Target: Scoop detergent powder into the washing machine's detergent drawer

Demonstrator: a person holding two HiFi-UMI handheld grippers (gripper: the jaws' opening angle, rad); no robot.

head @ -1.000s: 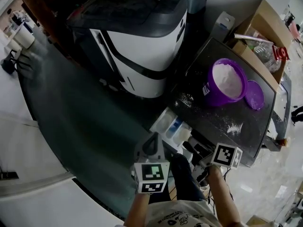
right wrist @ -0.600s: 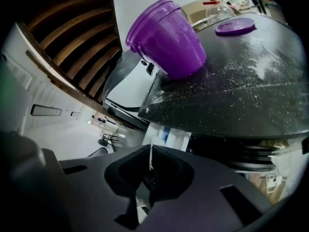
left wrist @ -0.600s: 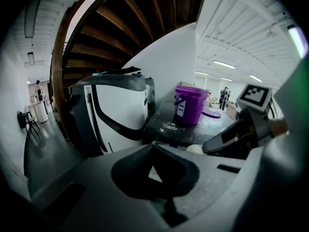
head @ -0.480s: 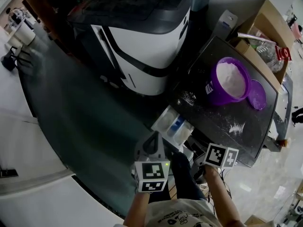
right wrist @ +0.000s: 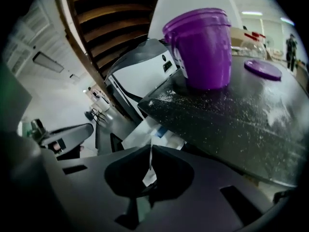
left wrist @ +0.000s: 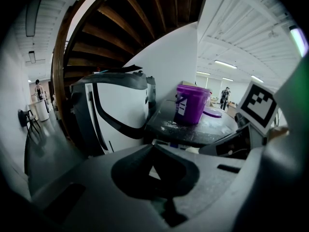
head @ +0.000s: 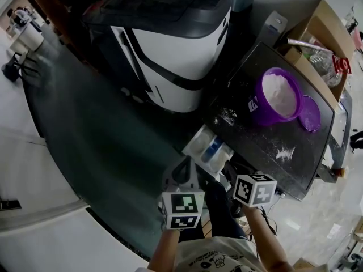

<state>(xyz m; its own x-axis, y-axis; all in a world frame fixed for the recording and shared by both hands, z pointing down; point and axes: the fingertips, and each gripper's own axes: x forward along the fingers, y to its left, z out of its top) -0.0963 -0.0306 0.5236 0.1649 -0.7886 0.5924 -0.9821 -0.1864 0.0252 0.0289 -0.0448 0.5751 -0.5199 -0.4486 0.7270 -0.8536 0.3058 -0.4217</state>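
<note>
A purple tub [head: 277, 98] of white detergent powder stands on the dark machine top [head: 249, 140], its purple lid [head: 310, 117] lying beside it. The white detergent drawer [head: 209, 146] is pulled out below the top's front edge. My left gripper [head: 184, 170] hangs just left of the drawer, shut and empty. My right gripper [head: 226, 178] sits close below the drawer, shut with nothing in it. The right gripper view shows the tub [right wrist: 203, 47] above, the lid [right wrist: 263, 69] to its right and the drawer [right wrist: 154, 132] just past the jaws. The left gripper view shows the tub [left wrist: 192, 103] ahead.
A white and black appliance [head: 176, 50] stands left of the machine top. An open cardboard box [head: 317, 38] with clutter sits behind the tub. Spilled powder [head: 282, 152] dots the top. A dark curved floor strip [head: 102, 146] runs on the left.
My right gripper has shifted left and slightly down, toward the drawer and the left gripper. The left gripper has stayed put.
</note>
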